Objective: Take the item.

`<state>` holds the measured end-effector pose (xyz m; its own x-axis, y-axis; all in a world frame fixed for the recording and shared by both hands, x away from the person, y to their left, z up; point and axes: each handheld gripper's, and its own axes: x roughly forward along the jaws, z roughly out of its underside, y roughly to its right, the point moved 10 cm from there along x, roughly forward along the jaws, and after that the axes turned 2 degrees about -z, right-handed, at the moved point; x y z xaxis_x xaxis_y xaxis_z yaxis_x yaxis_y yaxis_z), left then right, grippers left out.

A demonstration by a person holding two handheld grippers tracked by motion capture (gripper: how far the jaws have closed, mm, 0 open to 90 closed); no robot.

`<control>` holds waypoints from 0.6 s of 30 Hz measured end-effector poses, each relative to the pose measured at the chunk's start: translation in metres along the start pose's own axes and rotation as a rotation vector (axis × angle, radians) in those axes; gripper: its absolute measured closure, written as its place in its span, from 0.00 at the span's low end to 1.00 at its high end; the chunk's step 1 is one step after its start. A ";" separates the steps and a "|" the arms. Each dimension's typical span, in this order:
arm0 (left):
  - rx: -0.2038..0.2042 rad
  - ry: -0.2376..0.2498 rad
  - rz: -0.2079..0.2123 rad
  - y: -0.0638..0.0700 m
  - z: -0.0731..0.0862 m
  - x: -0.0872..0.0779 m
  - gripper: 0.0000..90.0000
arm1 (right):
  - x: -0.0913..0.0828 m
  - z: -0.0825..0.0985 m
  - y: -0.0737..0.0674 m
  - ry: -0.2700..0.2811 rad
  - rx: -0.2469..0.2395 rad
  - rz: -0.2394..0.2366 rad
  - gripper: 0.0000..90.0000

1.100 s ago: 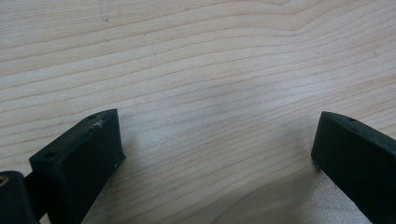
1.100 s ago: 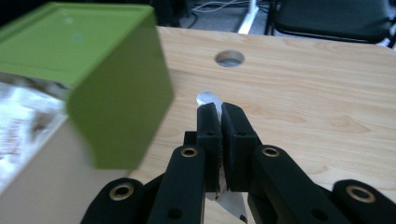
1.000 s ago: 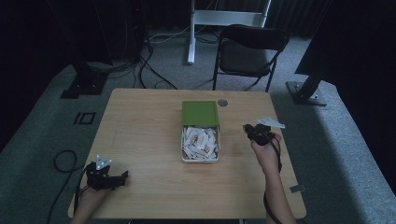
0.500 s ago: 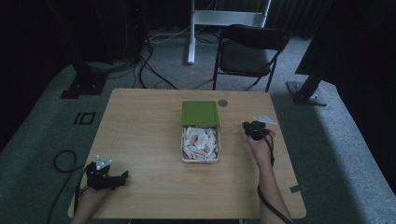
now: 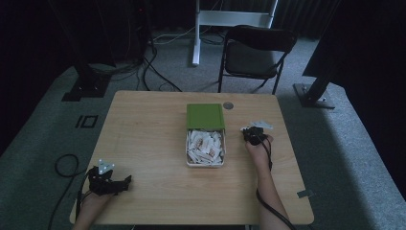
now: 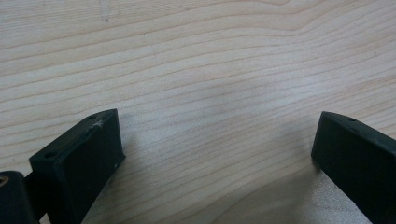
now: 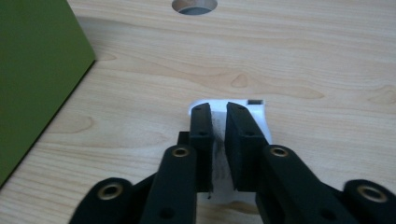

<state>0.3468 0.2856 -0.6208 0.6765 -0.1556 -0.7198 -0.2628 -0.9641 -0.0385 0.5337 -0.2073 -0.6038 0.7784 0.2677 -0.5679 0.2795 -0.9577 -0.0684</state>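
High view overhead facing forward, both gripper views close above the table [image 5: 143, 143], perhaps tilted downward

Light wooden surface [image 5: 143, 129] standing on grey carpet. Lying on it: open tin [image 5: 205, 162] of white packets at centre, green lid [image 5: 205, 116] touching its far edge; white packet [image 7: 259, 112] sitting right of tin; round hole [image 5: 228, 105] showing near far edge.

Left gripper [image 5: 111, 181] rests low at near-left, jaws spread wide. Right gripper [image 7: 218, 116] extends forward, jaws nearly closed.
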 end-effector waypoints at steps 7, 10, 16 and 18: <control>0.000 0.000 0.000 0.000 0.000 0.000 0.03 | -0.011 -0.007 -0.007 0.017 0.037 -0.045 0.49; 0.000 0.000 0.000 0.000 0.000 0.000 0.03 | -0.016 -0.010 -0.005 0.029 0.046 -0.039 0.37; 0.000 0.000 0.000 0.000 0.000 0.000 0.03 | -0.031 -0.006 0.002 0.041 0.053 -0.016 0.21; 0.000 0.000 0.000 0.000 0.000 0.000 0.03 | -0.036 -0.005 0.003 0.046 0.065 -0.020 0.20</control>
<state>0.3468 0.2856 -0.6208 0.6764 -0.1558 -0.7199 -0.2632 -0.9640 -0.0387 0.5090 -0.2197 -0.5795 0.7983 0.2904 -0.5276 0.2596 -0.9564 -0.1336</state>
